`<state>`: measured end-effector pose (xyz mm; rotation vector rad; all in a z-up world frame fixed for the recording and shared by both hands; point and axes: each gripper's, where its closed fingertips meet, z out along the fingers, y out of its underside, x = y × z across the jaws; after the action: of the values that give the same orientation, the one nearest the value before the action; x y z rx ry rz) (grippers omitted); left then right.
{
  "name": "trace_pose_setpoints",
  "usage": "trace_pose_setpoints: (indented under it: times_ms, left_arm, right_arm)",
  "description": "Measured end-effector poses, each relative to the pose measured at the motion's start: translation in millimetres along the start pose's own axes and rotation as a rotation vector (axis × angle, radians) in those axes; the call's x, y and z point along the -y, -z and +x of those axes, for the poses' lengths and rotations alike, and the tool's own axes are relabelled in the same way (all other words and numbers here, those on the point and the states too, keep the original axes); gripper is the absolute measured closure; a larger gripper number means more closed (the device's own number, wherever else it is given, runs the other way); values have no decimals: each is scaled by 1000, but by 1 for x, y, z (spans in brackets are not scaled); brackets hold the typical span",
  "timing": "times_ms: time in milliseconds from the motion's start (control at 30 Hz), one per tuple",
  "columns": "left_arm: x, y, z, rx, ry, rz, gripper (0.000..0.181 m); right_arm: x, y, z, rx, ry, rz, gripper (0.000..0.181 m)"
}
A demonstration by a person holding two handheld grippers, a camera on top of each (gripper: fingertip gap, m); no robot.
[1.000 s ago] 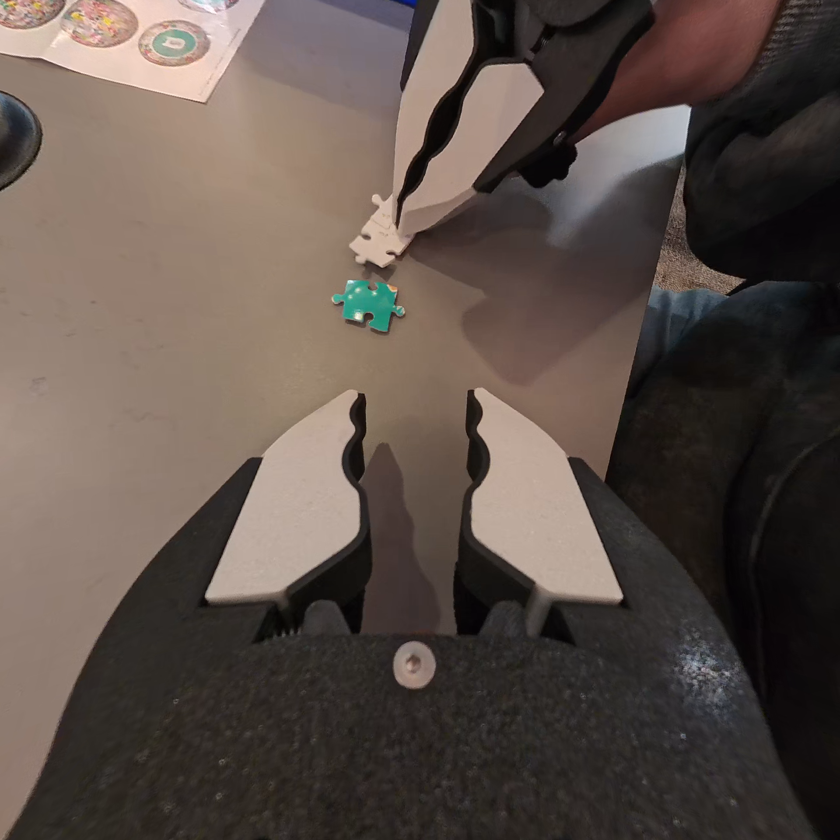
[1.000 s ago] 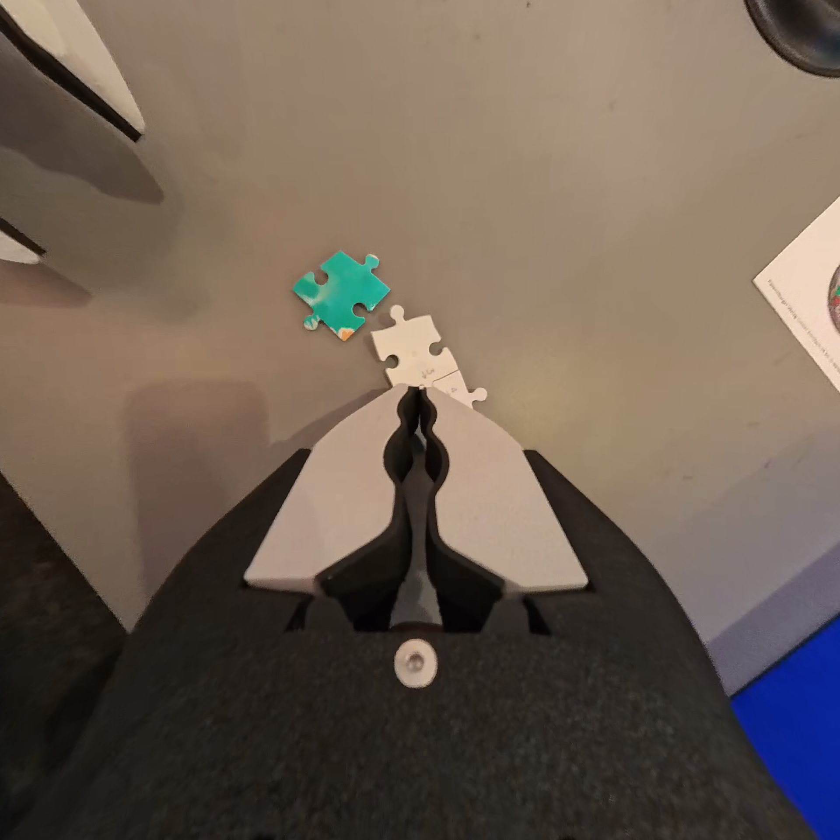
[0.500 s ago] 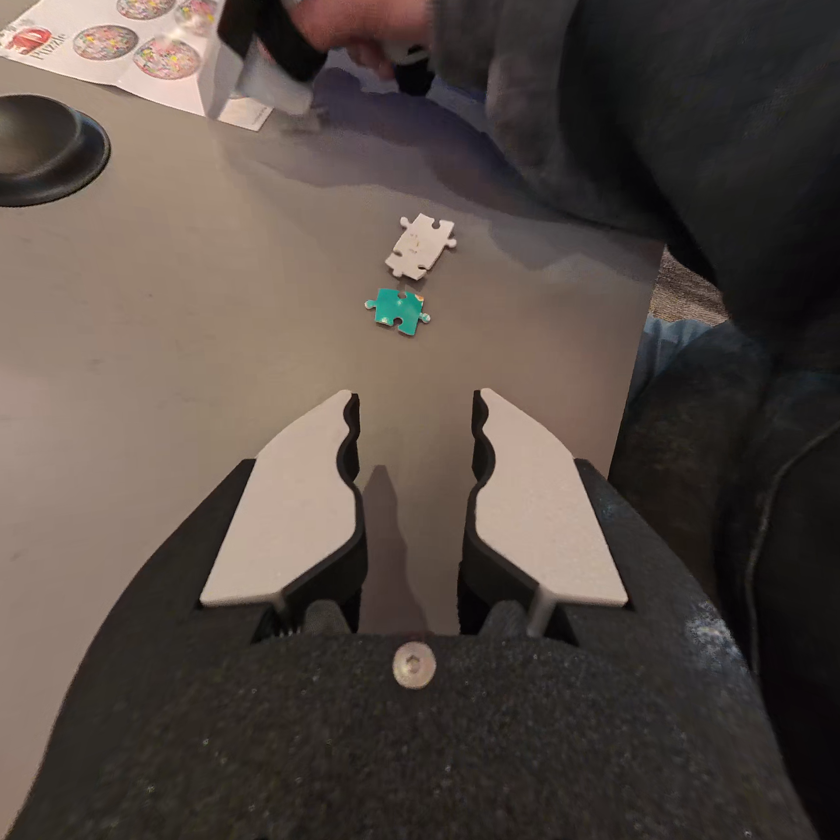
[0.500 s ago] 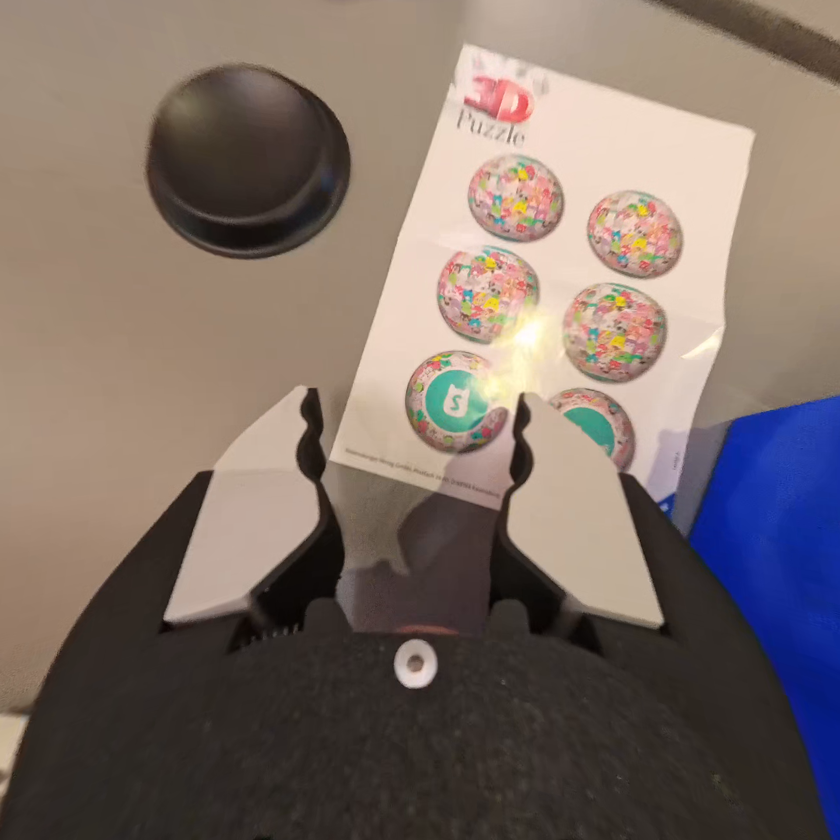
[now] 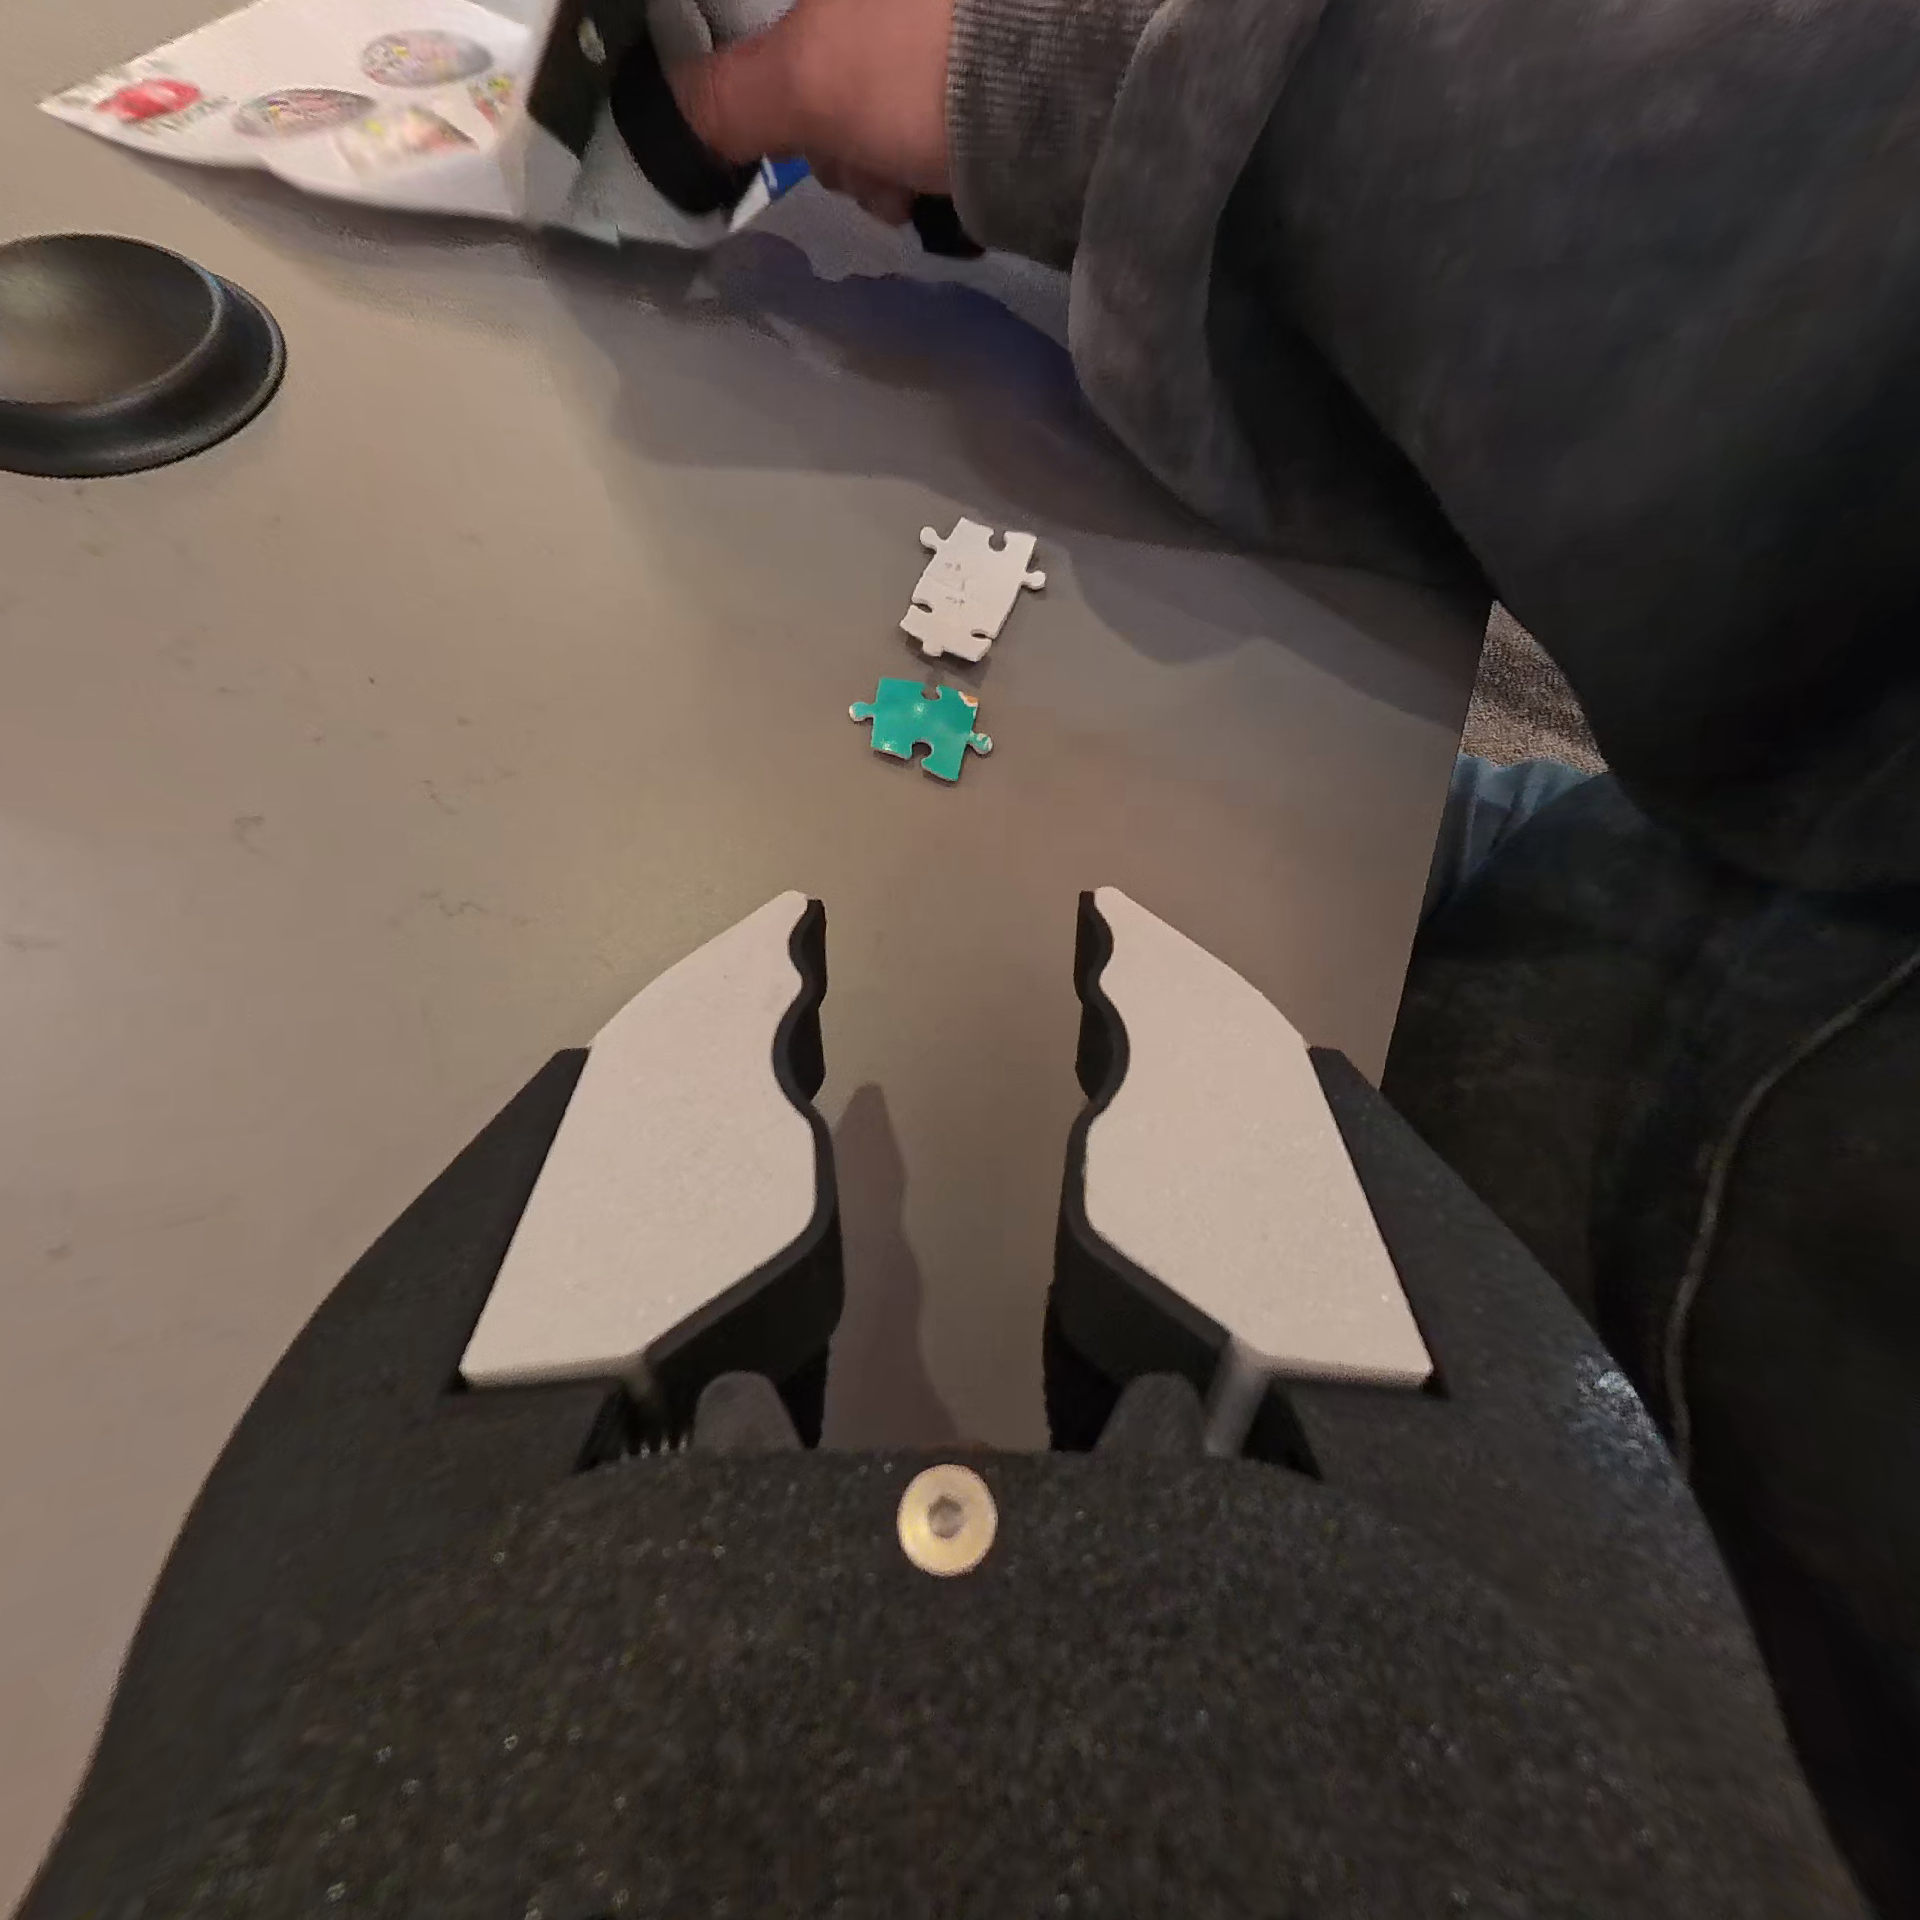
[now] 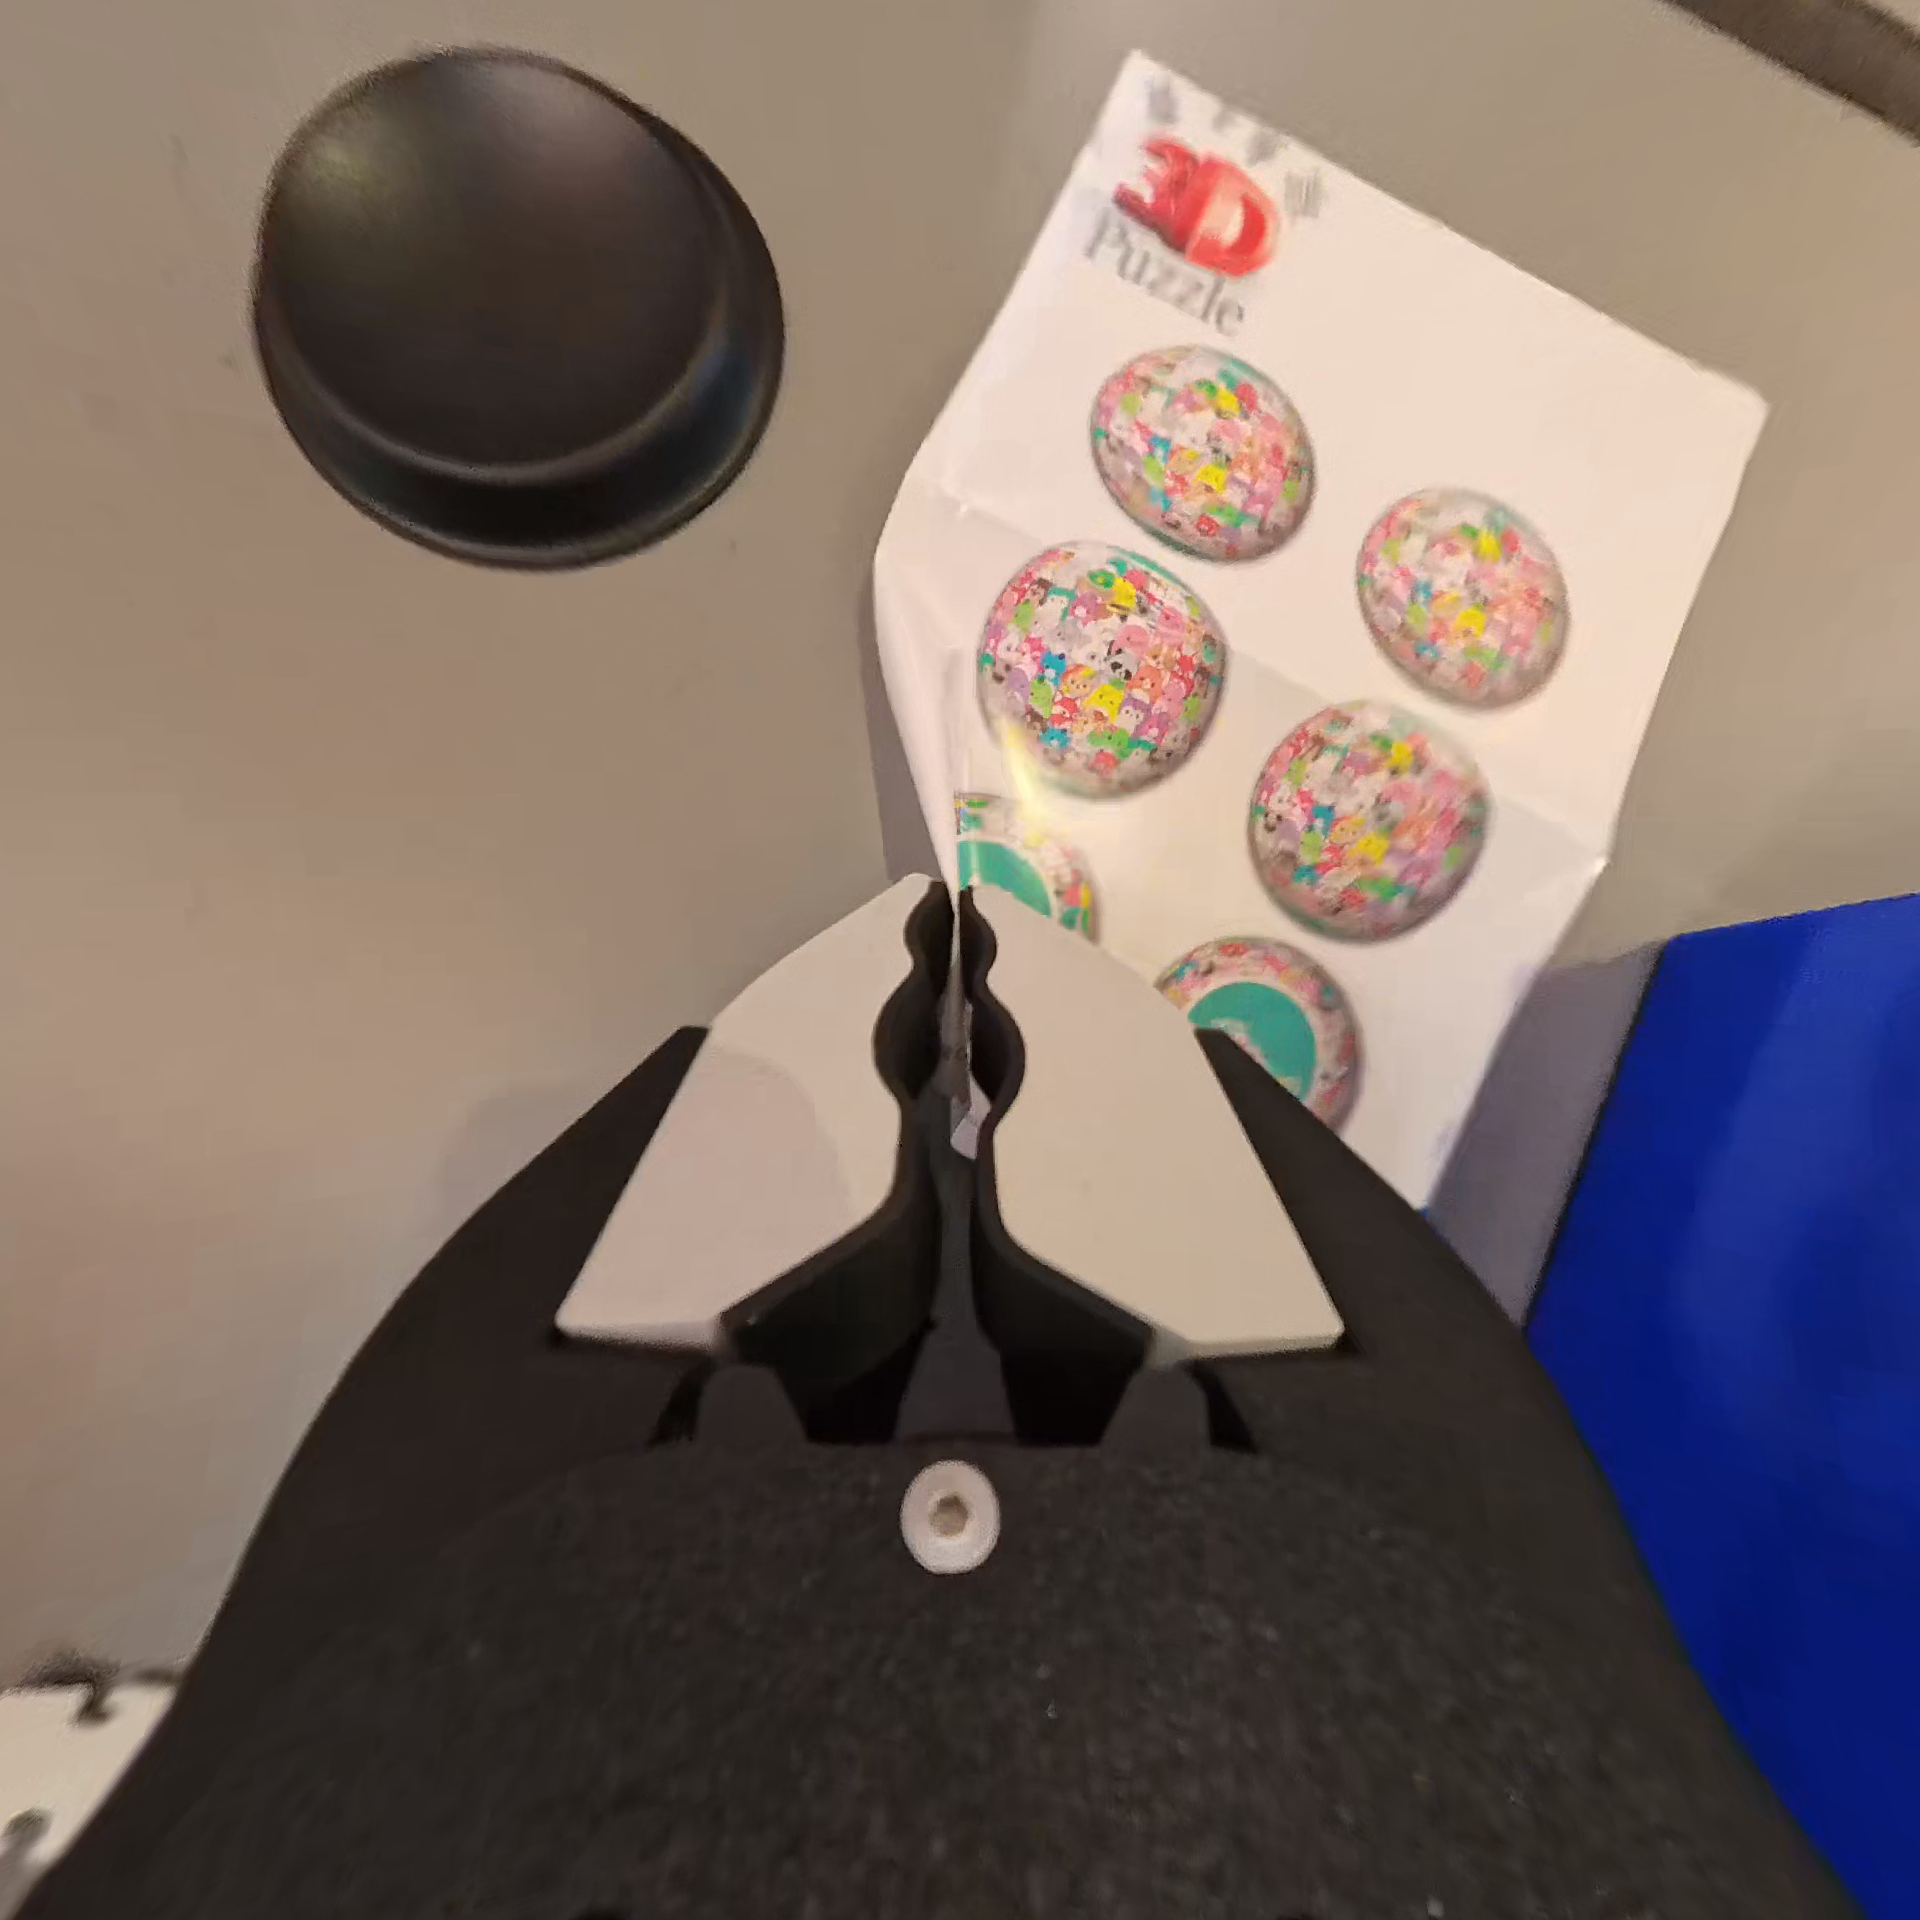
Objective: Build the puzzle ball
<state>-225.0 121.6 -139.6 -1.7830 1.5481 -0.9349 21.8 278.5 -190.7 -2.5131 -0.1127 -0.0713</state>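
A green puzzle piece point(image 5: 920, 727) lies face up on the grey table point(image 5: 416, 727). Just beyond it lie two joined white pieces point(image 5: 971, 587), face down. My left gripper point(image 5: 951, 914) hovers open and empty short of the green piece. My right gripper point(image 6: 956, 899) is shut on the near edge of the white instruction sheet point(image 6: 1351, 582) printed with coloured balls. The sheet's edge is pinched upright between the pads and the paper curls up. In the left wrist view the right gripper point(image 5: 608, 177) and the sheet point(image 5: 343, 135) show at the far end of the table.
A black round cap point(image 6: 514, 301) sits in the table left of the sheet; it also shows in the left wrist view point(image 5: 104, 353). A blue surface point(image 6: 1745, 1351) lies to the right. The person's grey sleeve point(image 5: 1455, 312) reaches over the table's right edge point(image 5: 1439, 831). Some 30 centimeters of space lies between my two pairs of fingers. It is some 9 centimeters from my left tips to the green puzzle piece point(image 5: 920, 727).
My right gripper left the white pieces, moved to the instruction sheet, opened, then shut on its edge; the sheet now bends up. My left gripper stayed open and nearly still.
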Motion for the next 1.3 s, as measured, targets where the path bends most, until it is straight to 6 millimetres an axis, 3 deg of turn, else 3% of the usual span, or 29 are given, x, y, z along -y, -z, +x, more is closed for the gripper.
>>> trace_pose_setpoints:
  times_ms: [100,200,267,367,467,700,1033,1200,1300]
  left_arm:
    - [0,1,-1,8,-2,-2,136]
    - [-1,1,-4,9,6,1,136]
    - [-2,1,-5,7,13,1,136]
    - [-2,1,-5,3,16,2,136]
    - [-1,2,-3,0,12,4,136]
    - [-1,1,0,3,-1,-3,136]
    - [0,2,-4,9,9,6,136]
    - [5,6,-7,21,17,39,136]
    - [10,11,-10,15,49,77,136]
  right_arm:
    - [38,42,-9,79,-6,138,181]
    - [91,120,-35,301,-78,370,181]
    - [115,178,-61,579,-162,523,181]
    - [123,237,-83,909,-249,633,181]
    - [121,271,-90,1135,-323,696,181]
    - [111,296,-95,1364,-388,748,181]
    - [101,307,-103,1502,-417,738,181]
    - [93,295,-107,1495,-442,706,181]
    - [76,259,-118,1464,-520,613,181]
